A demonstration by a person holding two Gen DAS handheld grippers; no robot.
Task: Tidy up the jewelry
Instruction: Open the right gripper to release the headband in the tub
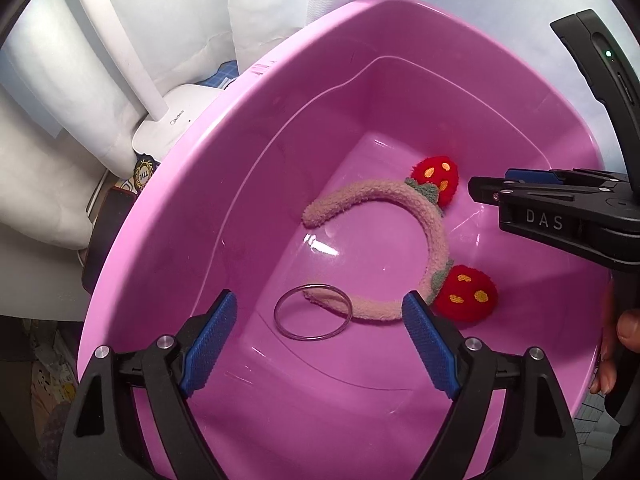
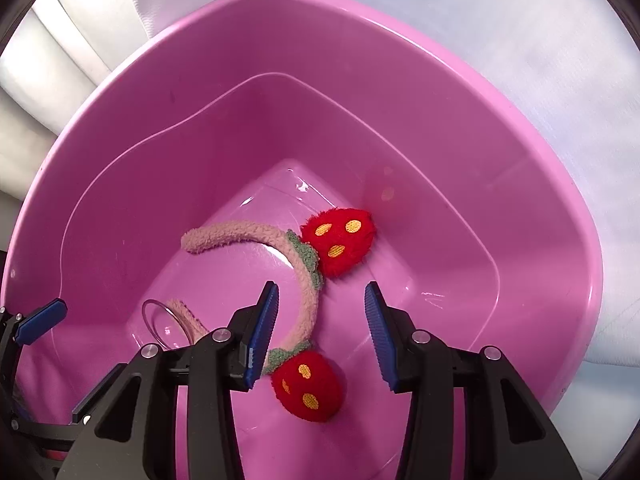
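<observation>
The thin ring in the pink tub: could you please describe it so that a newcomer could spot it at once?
Look into the pink tub, down to its floor. Beside the fluffy headband with two red strawberry pompoms lies a thin ring, overlapping one headband tip. It is the only bare, hard, smooth hoop there, while its neighbour is soft and plush.

A: Both views are bright and evenly lit; the pink tub (image 1: 248, 128) shows small white glints on its glossy floor near the far corner.

B: Shadows are soft. Fisheye bending curves the tub's rim, and dark vignetting fills the corners. Focus is sharp centrally, with white cloth (image 2: 540, 60) washed out beyond.
</observation>
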